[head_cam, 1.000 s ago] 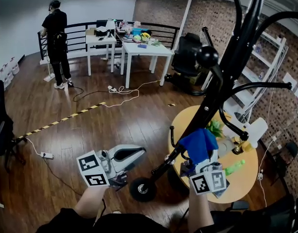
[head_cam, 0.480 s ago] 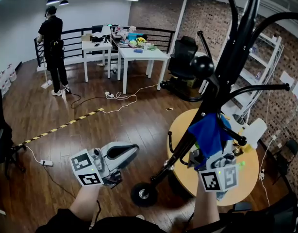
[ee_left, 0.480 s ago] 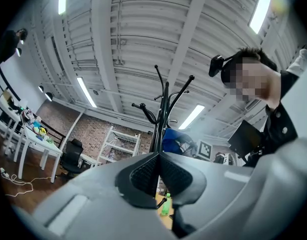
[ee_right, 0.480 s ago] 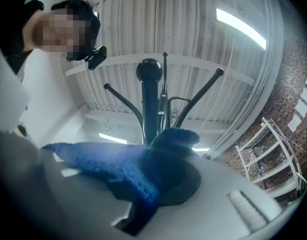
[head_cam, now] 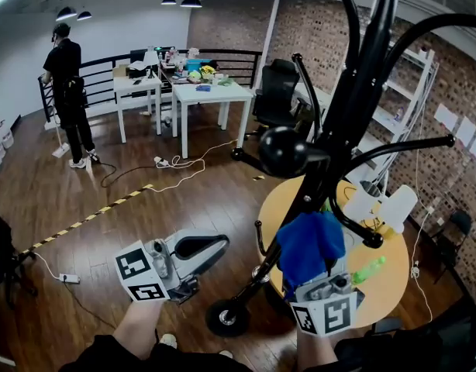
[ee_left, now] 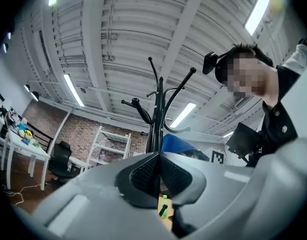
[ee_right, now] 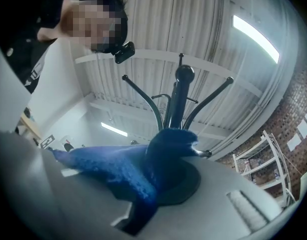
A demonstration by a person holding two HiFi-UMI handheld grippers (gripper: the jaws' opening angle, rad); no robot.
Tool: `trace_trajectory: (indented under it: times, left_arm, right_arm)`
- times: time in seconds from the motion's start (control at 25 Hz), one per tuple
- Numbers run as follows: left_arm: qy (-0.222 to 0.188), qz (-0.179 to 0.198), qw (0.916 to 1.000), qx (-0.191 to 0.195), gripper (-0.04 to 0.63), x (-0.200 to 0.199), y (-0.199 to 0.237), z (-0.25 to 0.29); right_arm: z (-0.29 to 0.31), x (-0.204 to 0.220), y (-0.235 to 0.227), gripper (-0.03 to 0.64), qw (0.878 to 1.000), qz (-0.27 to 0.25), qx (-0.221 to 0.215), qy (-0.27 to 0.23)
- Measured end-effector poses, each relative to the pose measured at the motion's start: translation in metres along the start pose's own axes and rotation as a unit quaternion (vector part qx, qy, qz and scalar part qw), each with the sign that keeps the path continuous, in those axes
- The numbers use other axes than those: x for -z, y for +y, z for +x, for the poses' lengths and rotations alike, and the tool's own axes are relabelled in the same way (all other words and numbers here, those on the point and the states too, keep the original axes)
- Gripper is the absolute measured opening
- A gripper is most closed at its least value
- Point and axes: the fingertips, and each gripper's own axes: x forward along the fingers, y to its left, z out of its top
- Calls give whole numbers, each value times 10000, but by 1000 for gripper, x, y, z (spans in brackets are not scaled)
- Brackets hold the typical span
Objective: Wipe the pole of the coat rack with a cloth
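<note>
Our right gripper [head_cam: 322, 284], clenched on the fuzzy blue cloth [head_cam: 308, 242], has slid it down the smooth, round black pole [head_cam: 335, 142] toward seven o'clock, while our left gripper [head_cam: 208, 248] stays closed and empty at the cloth's nine o'clock.

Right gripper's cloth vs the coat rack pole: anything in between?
Nothing visible. The blue cloth held in the right gripper appears to lie right against the pole. Only the rack's own hook arm curves out just beside the cloth.
</note>
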Motion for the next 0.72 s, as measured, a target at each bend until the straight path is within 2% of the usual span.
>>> trace_trajectory:
  times: [0.16,0.36,0.56,0.72]
  left_arm:
    - [-87,-252,9981,557,5,-3,12,3]
    - [-44,-545,9895,1335,5,-9,36,-8]
    - [198,-887,9789,1831,5,-8,57,-27]
    - [169,-982,9736,2055,5,-20,66,-39]
  right_arm:
    - [2,3,8,26,9963,-693,471,185]
    - [17,22,22,26,9798,-1638,999,561]
    - [41,11,12,26,9603,-1996,1824,687]
    - [55,-7,12,26,9497,-2181,2097,811]
